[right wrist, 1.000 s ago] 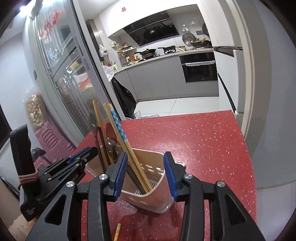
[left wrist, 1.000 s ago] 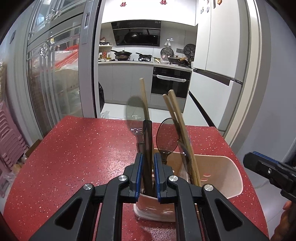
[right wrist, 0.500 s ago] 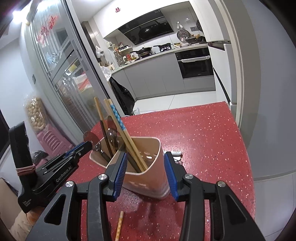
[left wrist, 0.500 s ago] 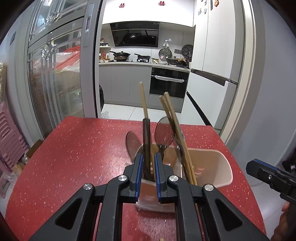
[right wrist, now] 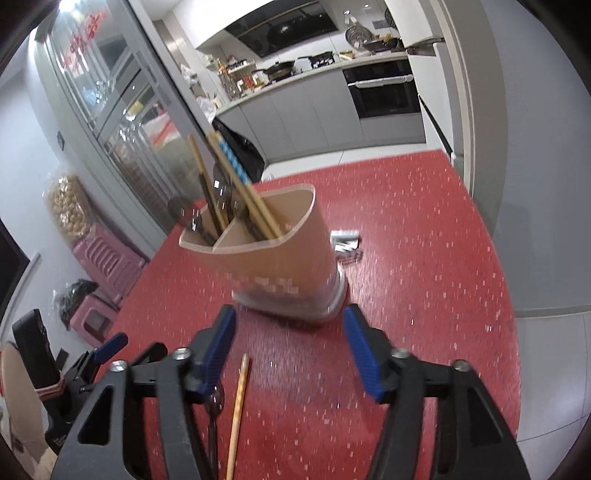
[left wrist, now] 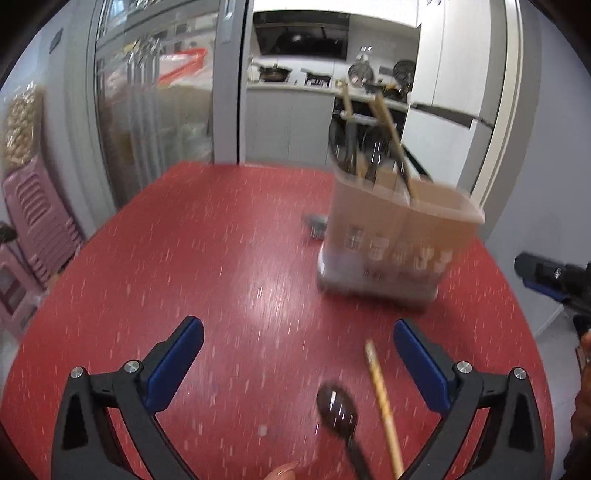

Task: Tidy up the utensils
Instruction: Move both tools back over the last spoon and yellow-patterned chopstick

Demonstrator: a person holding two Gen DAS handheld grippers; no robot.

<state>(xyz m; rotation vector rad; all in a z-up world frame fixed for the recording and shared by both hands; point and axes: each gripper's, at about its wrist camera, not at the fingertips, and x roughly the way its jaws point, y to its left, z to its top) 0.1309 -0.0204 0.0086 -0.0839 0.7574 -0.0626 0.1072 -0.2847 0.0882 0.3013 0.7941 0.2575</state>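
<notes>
The left hand-held gripper [left wrist: 298,347] hangs spread wide above the red bench [left wrist: 207,236], holding nothing; the right hand-held gripper [right wrist: 289,341] is likewise wide and empty. Between them on the bench lie a loose chopstick [left wrist: 382,398] and a dark spoon [left wrist: 338,410] just beside it. Further back the beige utensil holder [right wrist: 280,254] stands upright, with chopsticks [right wrist: 240,184] and spoons inside

Home kitchen with adjoining dining area. We note: grey base cabinets [right wrist: 314,110] under a pale counter, built-in oven [right wrist: 384,92], black range hood [right wrist: 284,24], pans on the hob [right wrist: 280,68], tall white cupboards [left wrist: 454,74], glass sliding doors [right wrist: 122,122], and a red speckled table [left wrist: 221,240].
</notes>
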